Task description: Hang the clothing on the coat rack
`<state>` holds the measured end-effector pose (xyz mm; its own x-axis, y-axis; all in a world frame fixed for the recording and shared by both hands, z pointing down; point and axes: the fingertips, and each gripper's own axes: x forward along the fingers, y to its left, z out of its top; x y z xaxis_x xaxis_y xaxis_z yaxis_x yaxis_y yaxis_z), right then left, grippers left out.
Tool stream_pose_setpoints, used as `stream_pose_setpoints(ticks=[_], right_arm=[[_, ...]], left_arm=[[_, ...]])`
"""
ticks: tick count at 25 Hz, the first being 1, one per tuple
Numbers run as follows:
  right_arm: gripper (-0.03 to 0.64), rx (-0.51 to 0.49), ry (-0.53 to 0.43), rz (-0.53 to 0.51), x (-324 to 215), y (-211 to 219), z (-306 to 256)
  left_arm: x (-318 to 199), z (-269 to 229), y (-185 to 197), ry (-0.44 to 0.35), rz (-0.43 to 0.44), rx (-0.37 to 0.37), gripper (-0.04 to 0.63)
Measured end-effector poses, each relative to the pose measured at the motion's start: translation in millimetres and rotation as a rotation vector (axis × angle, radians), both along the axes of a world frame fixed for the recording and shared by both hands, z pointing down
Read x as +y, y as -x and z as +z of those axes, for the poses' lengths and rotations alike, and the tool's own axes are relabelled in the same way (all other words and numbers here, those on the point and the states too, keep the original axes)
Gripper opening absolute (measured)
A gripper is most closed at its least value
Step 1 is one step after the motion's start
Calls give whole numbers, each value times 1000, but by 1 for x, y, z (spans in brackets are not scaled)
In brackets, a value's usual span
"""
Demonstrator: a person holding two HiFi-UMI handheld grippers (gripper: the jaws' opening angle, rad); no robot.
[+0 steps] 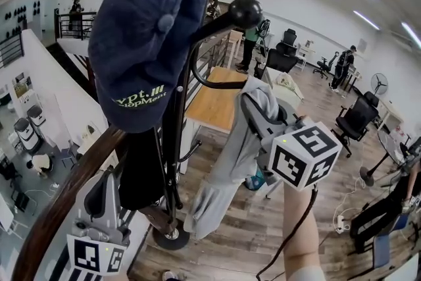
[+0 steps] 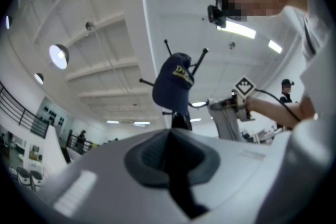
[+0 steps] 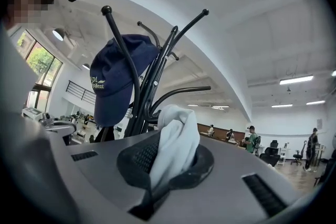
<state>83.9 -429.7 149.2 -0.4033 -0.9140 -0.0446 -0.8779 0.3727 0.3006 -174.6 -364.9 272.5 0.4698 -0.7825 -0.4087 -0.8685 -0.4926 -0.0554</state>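
Beside coat rack (image 3: 152,84), right gripper (image 3: 167,161) pinches grey garment (image 1: 227,174)

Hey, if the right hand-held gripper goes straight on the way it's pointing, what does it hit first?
Most likely the rack's curved hook, right ahead. The grey garment clamped in the right hand-held gripper would touch it first. Depth is hard to judge.

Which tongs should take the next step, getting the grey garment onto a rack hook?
Right. The right tongs are shut on the grey garment, high up beside a knobbed hook of the coat rack. The left tongs sit low near its base, shut and empty.
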Motion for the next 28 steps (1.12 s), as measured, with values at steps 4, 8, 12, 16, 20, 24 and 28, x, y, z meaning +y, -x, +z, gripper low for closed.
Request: stream_pose_setpoints(ticks=[4, 8, 12, 16, 20, 24, 28], right_arm=[[6, 90, 12, 0, 3, 11, -2], [6, 147, 50, -6, 2, 12, 0], [6, 181, 91, -28, -3, 13, 7], [6, 193, 102, -31, -3, 11, 10], [6, 206, 103, -47, 2, 9, 9], [6, 254, 117, -52, -1, 19, 9], [6, 249, 132, -58, -7, 23, 12]], left_arm=[[-3, -3, 3, -2, 10, 3, 5], [-2, -4, 0, -3, 21, 2, 5], [-5, -3, -1, -2, 22, 3, 5], [-1, -2, -3, -5, 19, 6, 5], [2, 1, -4, -4, 14, 7, 5], [-1, -2, 2, -8, 15, 15, 5], [-1, -3, 4, -8, 15, 11, 5]])
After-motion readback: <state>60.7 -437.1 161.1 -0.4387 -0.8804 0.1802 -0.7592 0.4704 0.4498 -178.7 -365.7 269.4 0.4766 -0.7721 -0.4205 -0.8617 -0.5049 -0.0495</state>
